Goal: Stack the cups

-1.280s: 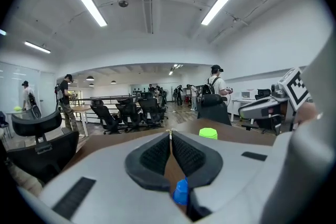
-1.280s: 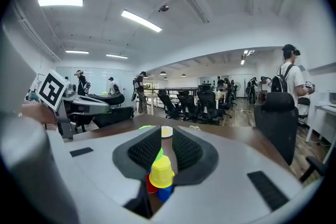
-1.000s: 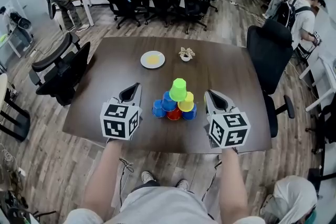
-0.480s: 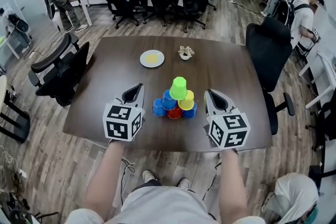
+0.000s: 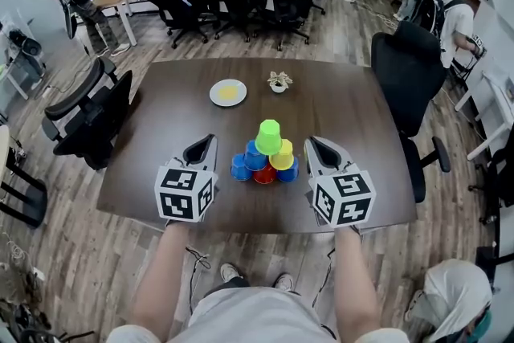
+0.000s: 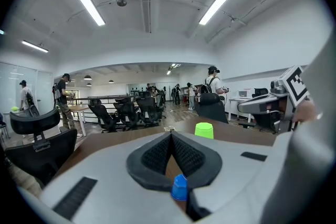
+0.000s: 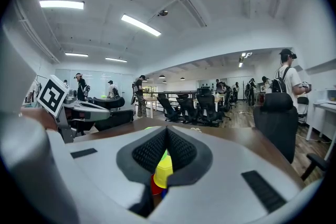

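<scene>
- Plastic, thin and light by the look of it: the pyramid of colourful upturned cups [image 5: 265,158] stands on the dark wooden table [image 5: 345,104].
- I'd pinch a cup's wall gently; it looks slick and crushable.
- My left gripper [image 5: 209,140] and right gripper [image 5: 308,142] flank it, jaws together, empty.

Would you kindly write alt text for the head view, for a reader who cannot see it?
A pyramid of cups, green one on top, stands on a dark table between the left tool and the right tool, both shut and empty. A plate lies farther back.
</scene>
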Action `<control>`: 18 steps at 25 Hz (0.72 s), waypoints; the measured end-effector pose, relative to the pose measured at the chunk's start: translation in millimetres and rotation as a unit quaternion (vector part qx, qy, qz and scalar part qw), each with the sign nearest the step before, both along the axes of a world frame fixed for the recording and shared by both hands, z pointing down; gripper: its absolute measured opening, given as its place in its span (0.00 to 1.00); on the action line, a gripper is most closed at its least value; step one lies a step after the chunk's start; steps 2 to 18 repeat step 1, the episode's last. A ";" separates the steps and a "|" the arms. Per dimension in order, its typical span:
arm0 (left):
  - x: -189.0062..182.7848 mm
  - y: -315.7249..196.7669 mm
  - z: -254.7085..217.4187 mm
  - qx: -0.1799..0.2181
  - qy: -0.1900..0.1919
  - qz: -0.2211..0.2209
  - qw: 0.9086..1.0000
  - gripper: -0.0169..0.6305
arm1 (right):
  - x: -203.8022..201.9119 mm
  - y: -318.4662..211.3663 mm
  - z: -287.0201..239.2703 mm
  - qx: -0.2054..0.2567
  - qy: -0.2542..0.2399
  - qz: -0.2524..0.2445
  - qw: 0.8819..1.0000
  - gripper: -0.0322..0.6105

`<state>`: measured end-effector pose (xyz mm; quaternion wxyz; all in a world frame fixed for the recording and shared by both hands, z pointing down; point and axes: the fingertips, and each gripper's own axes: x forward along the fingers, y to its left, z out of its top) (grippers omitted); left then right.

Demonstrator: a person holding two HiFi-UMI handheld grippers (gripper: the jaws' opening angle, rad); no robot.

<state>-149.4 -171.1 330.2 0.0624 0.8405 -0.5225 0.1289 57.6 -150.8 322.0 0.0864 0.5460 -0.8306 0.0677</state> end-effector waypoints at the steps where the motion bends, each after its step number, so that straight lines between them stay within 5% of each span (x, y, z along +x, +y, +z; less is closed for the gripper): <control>1: 0.8 0.5 0.8 0.000 0.000 0.000 1.000 0.02 | 0.0 0.3 0.7 0.000 0.000 -0.001 1.000 0.05; 18: 0.8 0.5 0.8 0.000 0.000 0.000 1.000 0.02 | 0.0 0.3 0.7 0.000 0.000 -0.001 1.000 0.05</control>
